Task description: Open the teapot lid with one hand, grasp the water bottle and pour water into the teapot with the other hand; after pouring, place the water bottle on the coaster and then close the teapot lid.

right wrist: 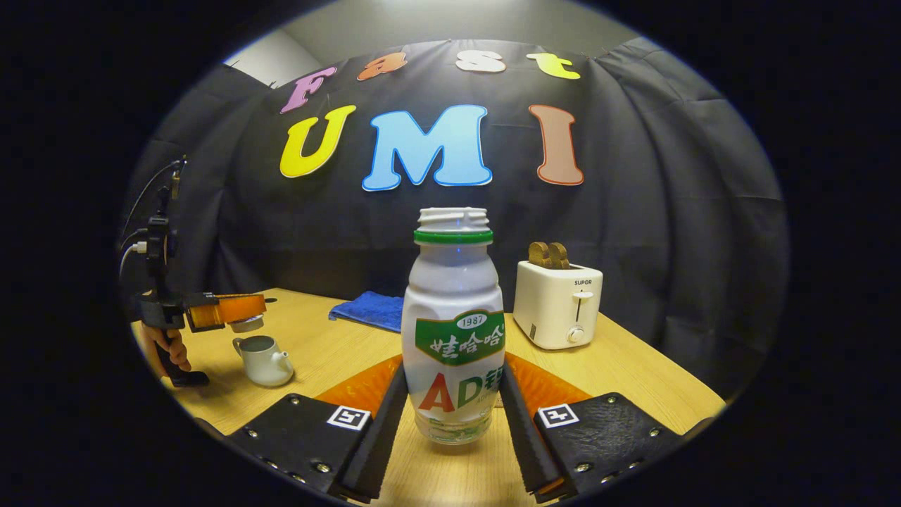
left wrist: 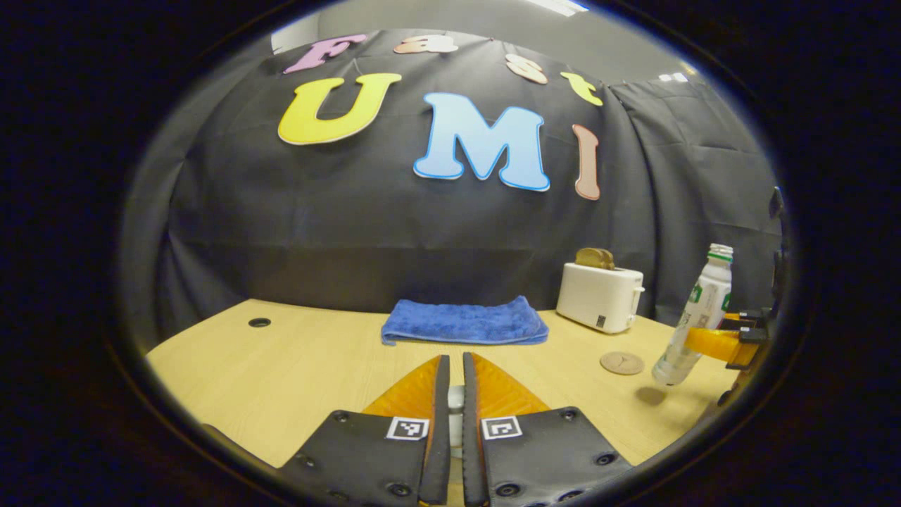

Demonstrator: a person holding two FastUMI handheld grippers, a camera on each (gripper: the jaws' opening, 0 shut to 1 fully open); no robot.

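Observation:
In the right gripper view, my right gripper (right wrist: 452, 377) is shut on a white uncapped water bottle (right wrist: 454, 310) with a green and red label, held upright. At the left a small white teapot (right wrist: 264, 359) stands open on the wooden table (right wrist: 619, 380). Just above it my left gripper (right wrist: 239, 310), held by a hand (right wrist: 169, 348), grips the lid (right wrist: 246, 324). In the left gripper view, my left gripper (left wrist: 450, 366) is shut on the white lid (left wrist: 456, 405), of which only a sliver shows. At the far right the bottle (left wrist: 693, 317) hangs tilted above the table in the right gripper (left wrist: 728, 338). A round brown coaster (left wrist: 621, 362) lies just left of the bottle.
A white toaster (left wrist: 600, 296) with brown toast stands at the back right of the table (left wrist: 281, 366), behind the coaster. A folded blue towel (left wrist: 464, 322) lies at the back middle. The toaster (right wrist: 557, 303) and the towel (right wrist: 369, 310) also show behind the bottle.

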